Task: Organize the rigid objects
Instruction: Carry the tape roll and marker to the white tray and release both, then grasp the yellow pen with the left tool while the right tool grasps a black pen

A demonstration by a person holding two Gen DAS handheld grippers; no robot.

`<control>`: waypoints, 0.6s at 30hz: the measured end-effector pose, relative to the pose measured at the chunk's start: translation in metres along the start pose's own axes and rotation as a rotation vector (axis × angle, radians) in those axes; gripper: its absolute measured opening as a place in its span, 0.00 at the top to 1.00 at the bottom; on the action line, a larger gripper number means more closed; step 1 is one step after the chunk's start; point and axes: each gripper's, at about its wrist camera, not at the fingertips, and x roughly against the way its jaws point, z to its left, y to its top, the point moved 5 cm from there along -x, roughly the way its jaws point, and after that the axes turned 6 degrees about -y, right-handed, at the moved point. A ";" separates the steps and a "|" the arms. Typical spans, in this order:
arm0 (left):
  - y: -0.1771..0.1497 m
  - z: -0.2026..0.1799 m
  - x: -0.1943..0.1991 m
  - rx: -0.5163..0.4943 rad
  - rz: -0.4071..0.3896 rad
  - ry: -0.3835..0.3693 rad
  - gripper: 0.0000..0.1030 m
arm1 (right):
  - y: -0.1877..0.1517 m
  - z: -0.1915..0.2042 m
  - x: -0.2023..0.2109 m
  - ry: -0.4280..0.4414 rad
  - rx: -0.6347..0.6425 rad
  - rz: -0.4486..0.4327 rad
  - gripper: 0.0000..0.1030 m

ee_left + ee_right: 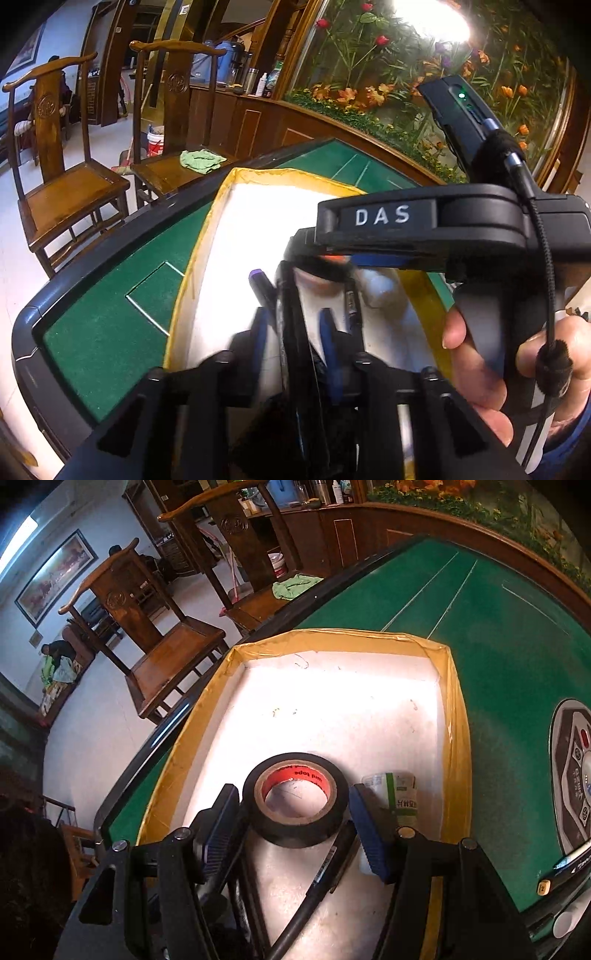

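Note:
A white tray with a yellow taped rim (456,709) lies on the green table; it also shows in the left wrist view (207,236). My right gripper (293,806) is shut on a black tape roll with a red core (295,797), holding it over the tray. A black pen (325,864) and a small white-green bottle (397,794) lie in the tray beneath it. My left gripper (293,332) is shut on a flat black object (295,343) over the tray. A purple-capped marker (262,288) lies beside it. The right gripper's black body marked DAS (384,218) crosses the left view.
Two wooden chairs (70,192) stand past the table's far edge, one with a green cloth (201,159). A round control panel (574,775), a pencil (565,871) and a white cap (567,923) lie on the green felt (509,657) right of the tray.

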 end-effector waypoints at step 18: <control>0.001 -0.042 0.024 -0.087 -0.048 -0.021 0.38 | -0.051 -0.065 0.096 0.136 -0.120 -0.187 0.40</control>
